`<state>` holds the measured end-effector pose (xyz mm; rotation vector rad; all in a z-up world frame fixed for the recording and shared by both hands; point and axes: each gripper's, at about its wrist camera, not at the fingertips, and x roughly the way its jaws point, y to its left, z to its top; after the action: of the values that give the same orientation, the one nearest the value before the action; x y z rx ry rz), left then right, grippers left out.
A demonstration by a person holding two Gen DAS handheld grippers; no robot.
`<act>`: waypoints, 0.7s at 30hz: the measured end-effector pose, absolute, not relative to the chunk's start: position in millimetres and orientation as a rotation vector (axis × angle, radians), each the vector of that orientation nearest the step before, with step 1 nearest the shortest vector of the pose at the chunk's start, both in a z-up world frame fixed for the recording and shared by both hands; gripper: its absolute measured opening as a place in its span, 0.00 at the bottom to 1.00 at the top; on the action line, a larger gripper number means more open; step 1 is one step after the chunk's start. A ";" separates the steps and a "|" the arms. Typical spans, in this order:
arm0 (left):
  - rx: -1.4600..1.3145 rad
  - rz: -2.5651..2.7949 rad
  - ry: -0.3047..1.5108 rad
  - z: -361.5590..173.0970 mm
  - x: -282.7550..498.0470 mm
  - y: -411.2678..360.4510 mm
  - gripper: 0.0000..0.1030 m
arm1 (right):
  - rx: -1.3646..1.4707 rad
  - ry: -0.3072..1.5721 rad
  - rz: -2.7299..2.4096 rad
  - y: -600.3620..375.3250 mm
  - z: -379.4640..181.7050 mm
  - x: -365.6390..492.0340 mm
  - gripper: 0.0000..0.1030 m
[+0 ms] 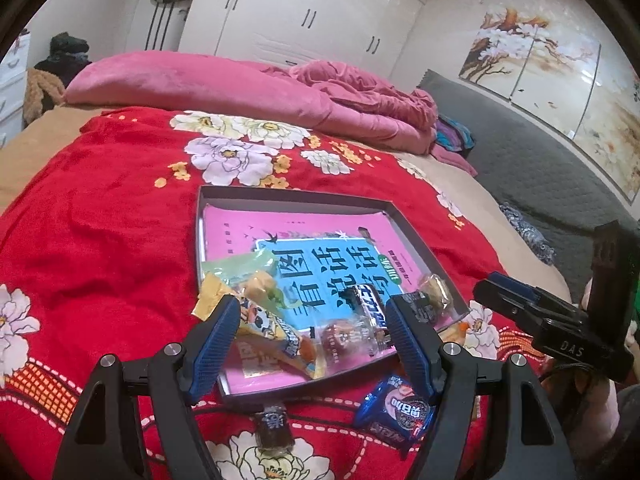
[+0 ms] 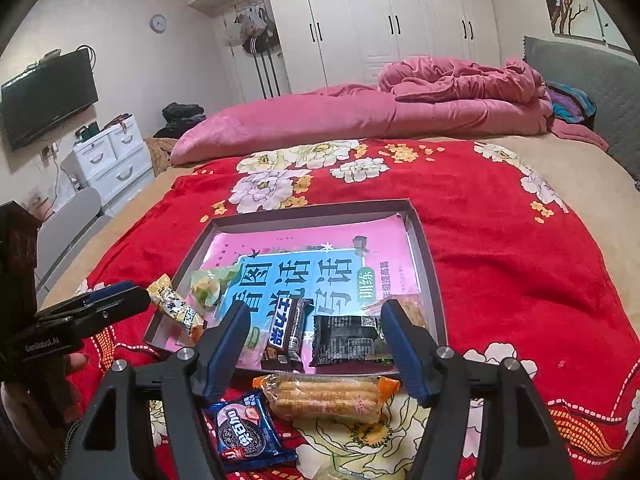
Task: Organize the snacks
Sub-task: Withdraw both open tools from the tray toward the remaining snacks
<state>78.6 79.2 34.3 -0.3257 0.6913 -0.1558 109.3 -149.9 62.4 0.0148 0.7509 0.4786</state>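
both wrist views look forward, close over the shared tray [image 1: 420, 236] [image 2: 426, 240]

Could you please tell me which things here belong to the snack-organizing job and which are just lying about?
Job:
shallow grey box
blue Oreo packet
clear packet of long biscuits
black-wrapped chocolate bar

Lying about:
pink quilt
wall-mounted black television
white drawers
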 end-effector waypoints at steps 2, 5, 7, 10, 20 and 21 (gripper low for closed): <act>-0.329 -0.148 0.694 33.7 76.7 81.1 0.74 | 0.012 0.748 0.480 -150.2 64.0 107.2 0.66; -0.331 -0.141 0.699 33.6 74.3 82.3 0.74 | 0.010 0.743 0.480 -151.6 65.9 104.0 0.66; -0.331 -0.136 0.704 32.9 72.3 83.0 0.74 | 0.009 0.741 0.480 -152.8 67.1 102.0 0.66; -0.332 -0.126 0.708 32.3 68.7 83.8 0.74 | 0.008 0.739 0.479 -154.6 67.9 98.4 0.66; -0.332 -0.104 0.718 31.6 59.8 80.3 0.74 | -0.018 0.741 0.482 -161.7 67.2 83.5 0.67; -0.330 -0.103 0.720 31.4 59.4 79.4 0.74 | -0.021 0.741 0.481 -162.9 67.0 82.6 0.67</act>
<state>59.4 79.4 31.4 -0.3304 0.7198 -0.1031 82.6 -162.9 67.0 -0.0211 0.7406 0.4806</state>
